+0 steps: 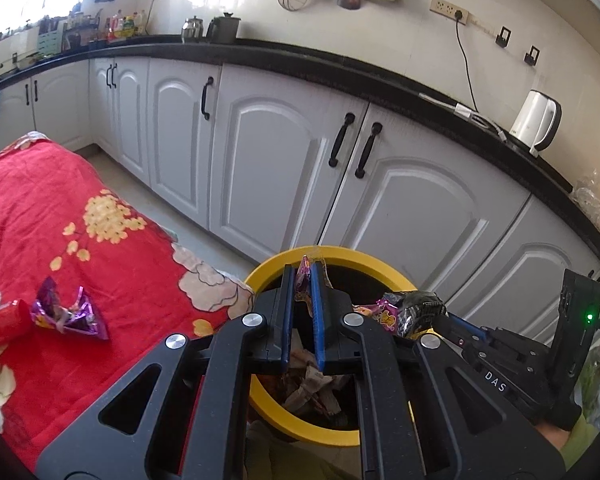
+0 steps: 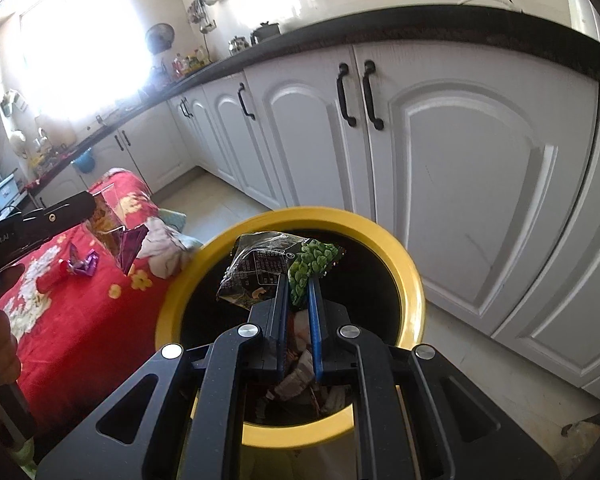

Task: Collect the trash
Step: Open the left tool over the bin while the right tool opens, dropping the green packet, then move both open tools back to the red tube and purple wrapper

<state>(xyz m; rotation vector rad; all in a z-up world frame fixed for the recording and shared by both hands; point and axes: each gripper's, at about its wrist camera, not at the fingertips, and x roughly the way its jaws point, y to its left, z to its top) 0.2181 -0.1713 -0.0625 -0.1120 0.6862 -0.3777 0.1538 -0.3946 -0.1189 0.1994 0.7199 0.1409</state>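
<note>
In the lower middle of the left wrist view, the left tool (image 1: 303, 280) is clamped on a thin, crinkly pink wrapper (image 1: 302, 277) above the round yellow-rimmed bin (image 1: 374, 266). In the right wrist view the right tool (image 2: 298, 286) pinches a glossy green-and-black snack bag (image 2: 278, 266) over that bin's dark mouth. At left, a crumpled purple foil wrapper (image 1: 70, 312) lies on the red flowered cloth (image 1: 52, 216).

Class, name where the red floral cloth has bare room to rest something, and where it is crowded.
Bare: the cloth between the purple wrapper and the yellow bin. Crowded: the left edge, where the wrapper touches a red roll.
</note>
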